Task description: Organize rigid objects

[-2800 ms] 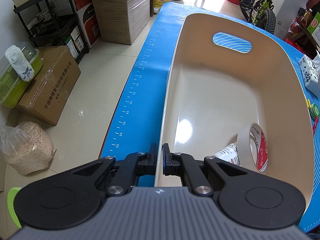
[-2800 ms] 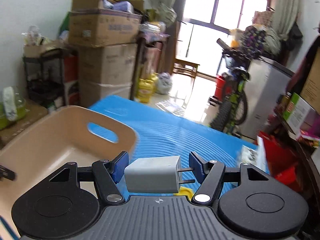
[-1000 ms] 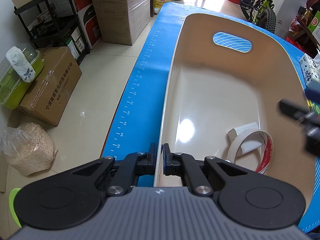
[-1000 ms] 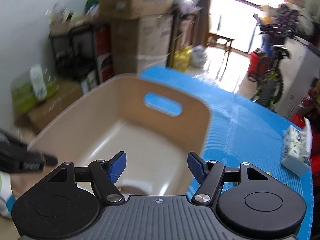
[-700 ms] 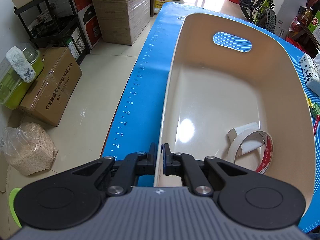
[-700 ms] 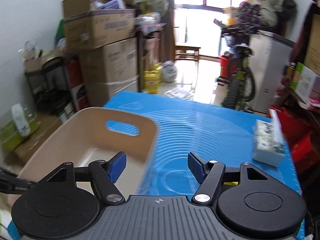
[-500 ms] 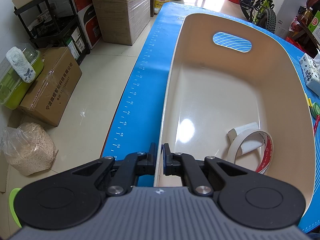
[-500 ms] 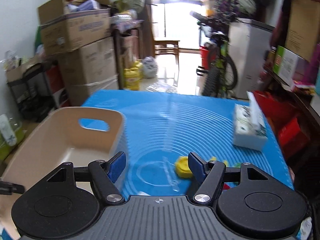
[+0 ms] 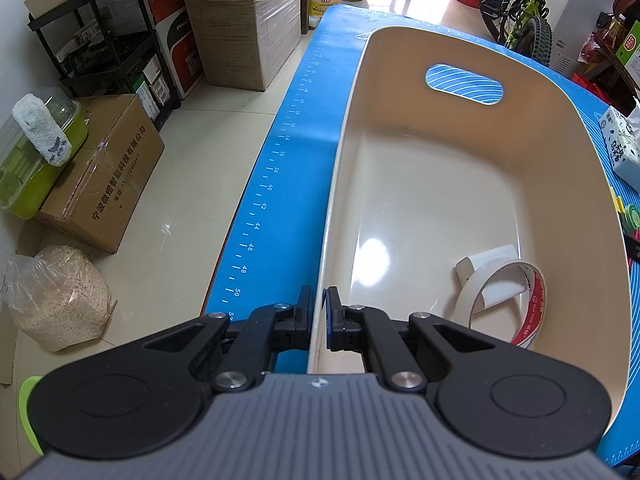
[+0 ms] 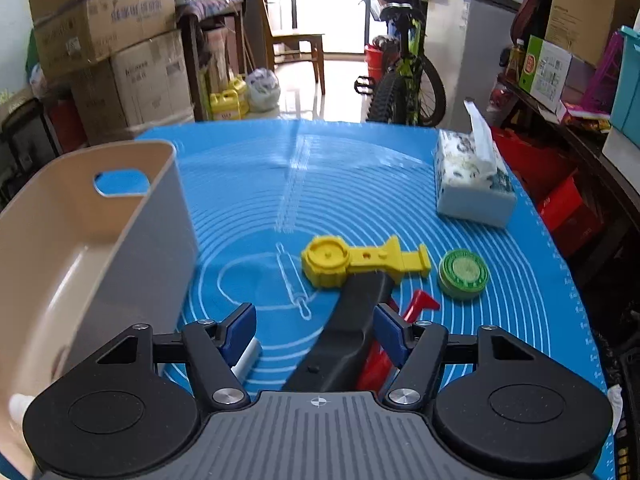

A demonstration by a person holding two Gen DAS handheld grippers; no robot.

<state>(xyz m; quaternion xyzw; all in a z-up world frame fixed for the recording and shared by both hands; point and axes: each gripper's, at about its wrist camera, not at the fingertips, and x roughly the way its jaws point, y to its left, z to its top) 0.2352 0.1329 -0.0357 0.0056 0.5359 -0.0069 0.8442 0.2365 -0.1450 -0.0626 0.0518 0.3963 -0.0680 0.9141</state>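
1. Cluttered storeroom: stacked cardboard boxes, a bicycle by the bright doorway, shelving along the left wall. Blue mat (image 10: 360, 184) covers the bench.
2. Beige bin (image 9: 560, 168) sits at the mat's left side. Left gripper (image 9: 318, 312) has its jaws closed on the bin's near rim, 1 finger outside the wall, 1 inside, steadying it.
3. Inside the bin: a tape roll (image 9: 516, 296) lying near the right wall, with a white block (image 9: 486, 258) touching it and partly inside its ring. 2 items stowed, as far as I can see.
4. Right gripper (image 10: 316, 332) hovers low over the mat, jaws spread wide, holding nothing. A black handle (image 10: 352, 320) lies between the fingers, close to the right one; no grip on it.
5. Left on the mat: yellow tool (image 10: 352, 260) touching the black handle's far end, green round tin (image 10: 464, 274) just beside it, a red piece (image 10: 416, 306) partly hidden under the handle, a small white item (image 10: 248, 356) by the left finger.
6. Tissue pack (image 10: 472, 188) stands well apart at far right; whether it counts for sorting, cannot tell.
7. Judgement: roughly a third done; black handle looks the likely next pick.
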